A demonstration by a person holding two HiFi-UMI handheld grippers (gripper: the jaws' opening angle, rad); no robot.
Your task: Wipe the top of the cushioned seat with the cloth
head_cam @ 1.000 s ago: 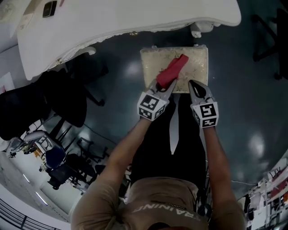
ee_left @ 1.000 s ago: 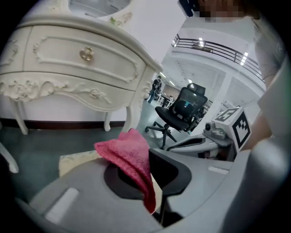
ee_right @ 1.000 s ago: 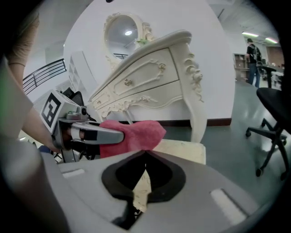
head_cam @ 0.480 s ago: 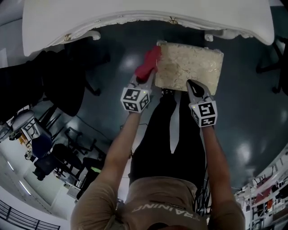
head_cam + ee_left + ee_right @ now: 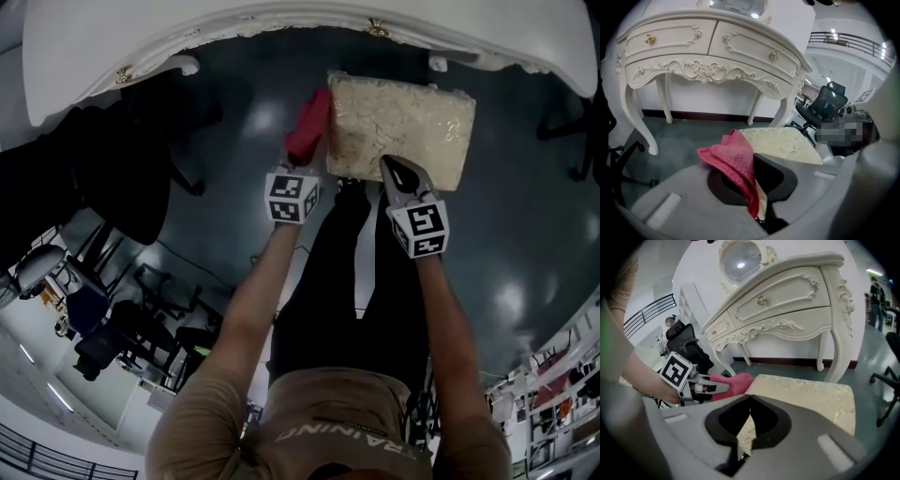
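The cushioned seat point(image 5: 398, 130) is a cream, patterned square stool below the white dressing table; it also shows as the seat point(image 5: 780, 144) and the seat point(image 5: 806, 397). My left gripper point(image 5: 302, 161) is shut on the red cloth point(image 5: 307, 126), which hangs just off the seat's left edge over the floor. In the left gripper view the cloth point(image 5: 733, 161) is pinched between the jaws. The cloth point(image 5: 731, 382) appears beside the seat's left side. My right gripper point(image 5: 394, 172) is shut and empty, over the seat's near edge.
A white ornate dressing table point(image 5: 281, 23) with curved legs stands right behind the seat. Black office chairs point(image 5: 103, 178) sit to the left on the dark glossy floor. Another chair base point(image 5: 572, 122) is at the far right.
The left gripper carried the red cloth from the seat's top off to its left edge. The right gripper stayed at the seat's near edge.
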